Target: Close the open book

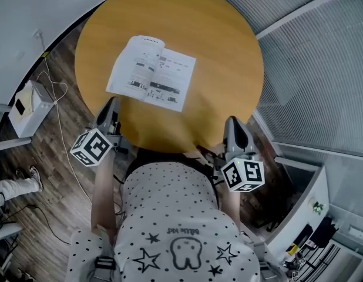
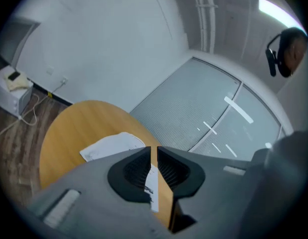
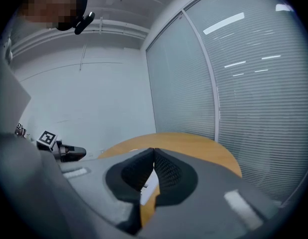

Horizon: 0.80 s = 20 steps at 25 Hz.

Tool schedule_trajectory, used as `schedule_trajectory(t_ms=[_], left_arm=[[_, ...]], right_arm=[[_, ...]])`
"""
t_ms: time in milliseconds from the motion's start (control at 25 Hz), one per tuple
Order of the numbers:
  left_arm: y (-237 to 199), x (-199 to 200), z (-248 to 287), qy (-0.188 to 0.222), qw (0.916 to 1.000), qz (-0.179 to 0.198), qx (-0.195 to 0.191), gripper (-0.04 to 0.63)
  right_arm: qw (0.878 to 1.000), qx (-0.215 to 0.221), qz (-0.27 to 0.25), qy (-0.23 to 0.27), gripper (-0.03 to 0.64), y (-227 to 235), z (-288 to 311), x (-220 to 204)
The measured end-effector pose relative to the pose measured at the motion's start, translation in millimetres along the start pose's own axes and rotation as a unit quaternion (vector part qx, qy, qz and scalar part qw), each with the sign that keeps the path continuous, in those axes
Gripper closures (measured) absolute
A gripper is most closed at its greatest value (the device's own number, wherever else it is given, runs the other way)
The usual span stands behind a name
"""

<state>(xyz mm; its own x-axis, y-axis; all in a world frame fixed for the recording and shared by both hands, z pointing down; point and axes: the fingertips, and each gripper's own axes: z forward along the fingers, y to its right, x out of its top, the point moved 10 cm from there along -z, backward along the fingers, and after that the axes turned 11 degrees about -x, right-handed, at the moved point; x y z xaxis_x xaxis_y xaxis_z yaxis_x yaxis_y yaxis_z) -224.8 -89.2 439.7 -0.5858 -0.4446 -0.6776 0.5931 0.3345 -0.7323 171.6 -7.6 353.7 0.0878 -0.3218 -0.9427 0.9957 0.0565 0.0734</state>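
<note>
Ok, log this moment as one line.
book: open, flat on table | left gripper: jaws slightly apart, empty | right gripper: shut, empty | both short of book | closing: not begun

Table (image 1: 228, 57) is showing warm orange-brown wood. Book (image 1: 152, 72) on the table is showing white pages with black print. Left gripper (image 1: 113, 102) and right gripper (image 1: 232, 121) at the table's near edge are showing grey, marker cubes (image 1: 90, 147) white with black squares. Shirt (image 1: 170, 216) is showing white with black dots and stars. Floor (image 1: 52, 157) beside the table is showing dark brown planks.
</note>
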Motion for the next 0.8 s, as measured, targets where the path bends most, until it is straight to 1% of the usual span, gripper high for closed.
schedule_trajectory(t_ms=[40,160,200,240,280,360,440,520,640,800], left_arm=[[-5.0,-1.1,0.8,0.002,0.9998,-0.020,-0.007,0.539],[-18.9,-6.1,3.7,-0.006,0.9987,-0.049,-0.012,0.526],[-24.1,-9.8,5.2,-0.007,0.9977,-0.066,-0.013,0.520],[-30.2,-14.5,7.2,-0.004,0.9954,-0.094,-0.018,0.516],[-37.1,-19.3,9.5,0.002,0.9914,-0.128,-0.024,0.505],[-51.7,-27.0,13.3,0.017,0.9796,-0.197,-0.035,0.476],[-64.2,-31.7,13.8,0.027,0.9687,-0.244,-0.035,0.454],[-72.4,-34.7,13.6,0.030,0.9636,-0.264,-0.028,0.436],[-82.6,-40.7,16.9,0.028,0.9613,-0.274,-0.008,0.411],[-96.6,-50.1,30.5,0.019,0.9571,-0.289,0.010,0.408]], right_arm=[[1.000,-0.001,0.000,-0.003,0.614,-1.2,-0.1,-1.8],[1.000,-0.003,0.000,-0.014,0.614,-6.1,1.4,-7.2],[1.000,-0.003,0.000,-0.017,0.614,-7.4,2.5,-8.2],[1.000,-0.004,0.000,-0.019,0.614,-8.4,3.3,-8.6],[1.000,-0.006,0.000,-0.019,0.614,-9.2,3.6,-8.3],[1.000,-0.009,0.001,-0.017,0.614,-11.5,3.4,-7.2],[1.000,-0.008,0.001,-0.017,0.614,-14.8,3.3,-7.7],[1.000,-0.008,0.002,-0.020,0.614,-16.9,3.3,-9.6],[1.000,-0.008,0.004,-0.025,0.614,-18.6,4.0,-12.1],[1.000,-0.006,0.005,-0.025,0.614,-22.3,8.0,-11.6]])
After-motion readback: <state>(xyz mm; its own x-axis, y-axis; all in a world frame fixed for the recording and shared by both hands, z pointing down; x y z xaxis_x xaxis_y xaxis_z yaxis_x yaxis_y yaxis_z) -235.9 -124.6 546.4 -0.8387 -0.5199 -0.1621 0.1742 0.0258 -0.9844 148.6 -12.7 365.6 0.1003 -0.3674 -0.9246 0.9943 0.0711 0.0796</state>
